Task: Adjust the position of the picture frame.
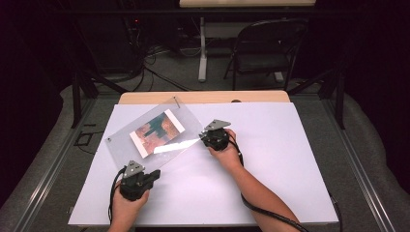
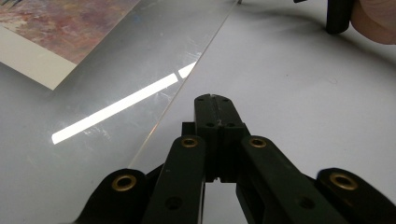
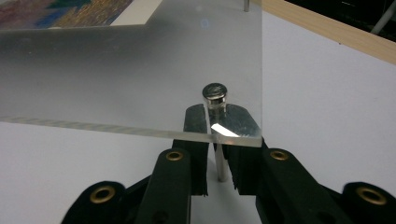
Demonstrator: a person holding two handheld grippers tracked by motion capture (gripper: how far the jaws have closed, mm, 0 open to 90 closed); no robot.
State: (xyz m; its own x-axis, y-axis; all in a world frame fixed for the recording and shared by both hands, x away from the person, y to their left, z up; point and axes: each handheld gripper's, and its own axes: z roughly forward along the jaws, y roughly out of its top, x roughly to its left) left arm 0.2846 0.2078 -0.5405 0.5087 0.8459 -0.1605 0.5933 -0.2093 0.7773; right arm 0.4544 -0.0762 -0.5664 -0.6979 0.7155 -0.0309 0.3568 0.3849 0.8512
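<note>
A clear acrylic panel (image 1: 181,126) lies slanted at the back left of the white board, raised on metal posts, with a colourful print (image 1: 157,131) under it. My right gripper (image 1: 203,137) is at the panel's right corner. In the right gripper view its jaws (image 3: 219,119) flank the post (image 3: 215,93) beneath the panel (image 3: 140,79), with a sliver of gap at the left pad. My left gripper (image 1: 157,174) rests near the panel's front corner. Its jaws (image 2: 214,100) are shut on nothing, just right of the panel's edge (image 2: 116,93).
A white board (image 1: 270,169) covers the table, and a wooden strip (image 1: 203,97) shows at its far edge. Another post (image 1: 177,101) stands at the panel's back corner. A folding chair (image 1: 266,48) and cables are on the floor beyond.
</note>
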